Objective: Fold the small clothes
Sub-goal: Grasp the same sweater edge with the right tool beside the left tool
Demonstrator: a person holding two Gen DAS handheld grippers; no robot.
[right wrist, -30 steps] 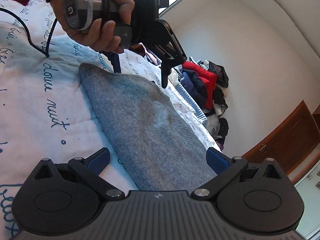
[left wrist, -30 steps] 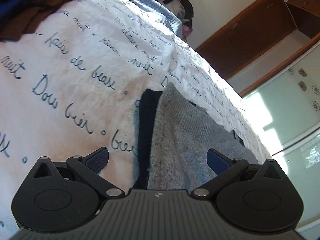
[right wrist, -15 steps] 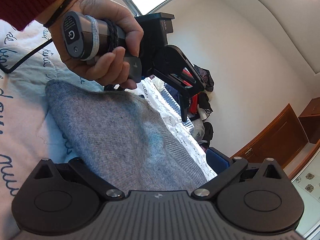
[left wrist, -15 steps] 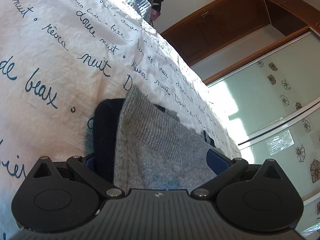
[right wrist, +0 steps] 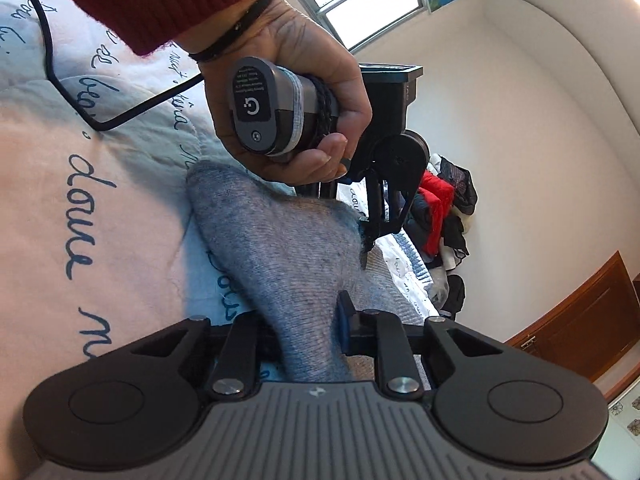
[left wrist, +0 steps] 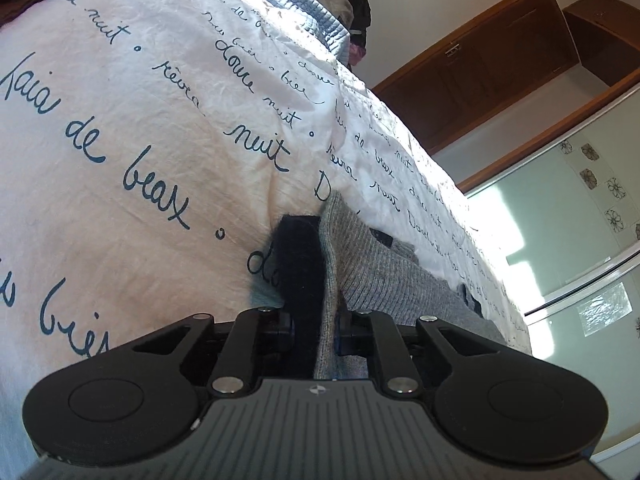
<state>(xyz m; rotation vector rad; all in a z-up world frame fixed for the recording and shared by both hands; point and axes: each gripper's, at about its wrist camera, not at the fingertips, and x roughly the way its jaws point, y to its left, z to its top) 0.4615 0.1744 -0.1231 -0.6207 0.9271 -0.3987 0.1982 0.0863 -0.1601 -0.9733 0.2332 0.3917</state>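
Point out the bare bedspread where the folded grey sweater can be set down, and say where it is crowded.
Free: the wide stretch of lettered bedspread left of the grey sweater, up to the blue quilted strip. Crowded: the clothes pile at the far end by the wall, and the near patch where a cable lies beside the sweater.

Home bedroom, bed with script-printed duvet (left wrist: 160, 128), heaped clothes (right wrist: 444, 208), wooden wardrobe doors (left wrist: 492, 76), window (right wrist: 360, 4)

two tools (left wrist: 314, 328) (right wrist: 308, 328), one grey garment (right wrist: 280, 248), one bedspread (left wrist: 140, 128), one hand (right wrist: 304, 92)
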